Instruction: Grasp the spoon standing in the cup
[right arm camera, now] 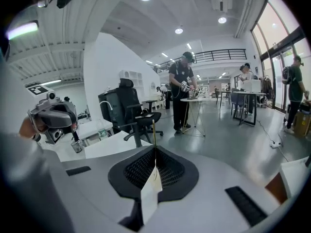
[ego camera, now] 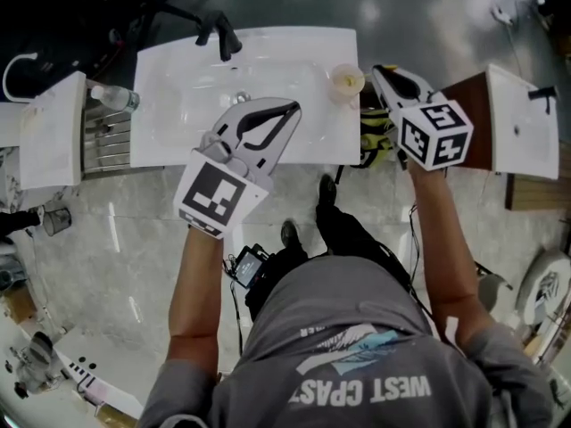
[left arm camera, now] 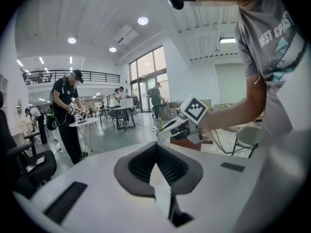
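A pale cup [ego camera: 346, 80] stands at the back right corner of the white washbasin top [ego camera: 169, 141]. My right gripper [ego camera: 376, 69] has its tips at the cup's right edge. In the right gripper view its jaws [right arm camera: 154, 150] are shut on a thin yellowish spoon handle [right arm camera: 154, 131] that rises upright between them; the cup is hidden under the gripper there. The left gripper view shows the same spoon [left arm camera: 158, 126] at the right gripper's tip. My left gripper [ego camera: 292, 108] hovers over the basin's front right, shut and empty [left arm camera: 155, 147].
A black faucet [ego camera: 221, 36] stands at the back of the basin and a water bottle [ego camera: 114, 98] lies to its left. White units flank it at left [ego camera: 52, 132] and right [ego camera: 522, 123]. People, round tables and an office chair [right arm camera: 127, 111] fill the room beyond.
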{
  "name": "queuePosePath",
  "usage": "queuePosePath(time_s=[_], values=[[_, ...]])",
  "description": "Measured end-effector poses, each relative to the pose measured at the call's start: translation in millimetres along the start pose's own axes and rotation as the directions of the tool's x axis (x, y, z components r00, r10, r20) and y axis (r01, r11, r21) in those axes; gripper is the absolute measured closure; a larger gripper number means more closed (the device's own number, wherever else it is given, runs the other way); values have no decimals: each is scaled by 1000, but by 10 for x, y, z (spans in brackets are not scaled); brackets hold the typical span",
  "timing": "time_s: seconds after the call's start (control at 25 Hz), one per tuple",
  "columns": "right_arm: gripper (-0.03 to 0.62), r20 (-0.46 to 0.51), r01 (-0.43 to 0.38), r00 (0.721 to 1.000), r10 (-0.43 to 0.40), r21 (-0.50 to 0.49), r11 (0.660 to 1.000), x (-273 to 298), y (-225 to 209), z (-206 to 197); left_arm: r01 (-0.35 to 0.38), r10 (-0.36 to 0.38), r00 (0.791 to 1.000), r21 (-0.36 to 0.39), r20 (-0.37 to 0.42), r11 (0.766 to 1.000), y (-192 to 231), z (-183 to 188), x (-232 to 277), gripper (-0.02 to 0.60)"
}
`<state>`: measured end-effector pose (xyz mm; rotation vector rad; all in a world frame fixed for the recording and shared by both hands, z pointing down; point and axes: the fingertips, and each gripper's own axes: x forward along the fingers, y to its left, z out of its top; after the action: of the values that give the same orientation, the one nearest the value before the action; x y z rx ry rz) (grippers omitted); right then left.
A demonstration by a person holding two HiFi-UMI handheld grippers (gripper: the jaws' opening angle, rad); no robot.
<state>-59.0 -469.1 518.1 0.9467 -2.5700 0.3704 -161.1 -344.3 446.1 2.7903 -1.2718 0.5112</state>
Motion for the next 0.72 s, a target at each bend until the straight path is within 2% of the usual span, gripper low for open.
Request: queuePosePath(time_s=[0.52,0.72], values=[[560,106,38,994,-20,-169,985,-694,630,505,-1,-8,996,97,91,995,-280,491,-536,580],[560,129,41,992,-12,-227,973,-944,909,620,-10,-2,994,113,112,994,-409,613,-774,580]])
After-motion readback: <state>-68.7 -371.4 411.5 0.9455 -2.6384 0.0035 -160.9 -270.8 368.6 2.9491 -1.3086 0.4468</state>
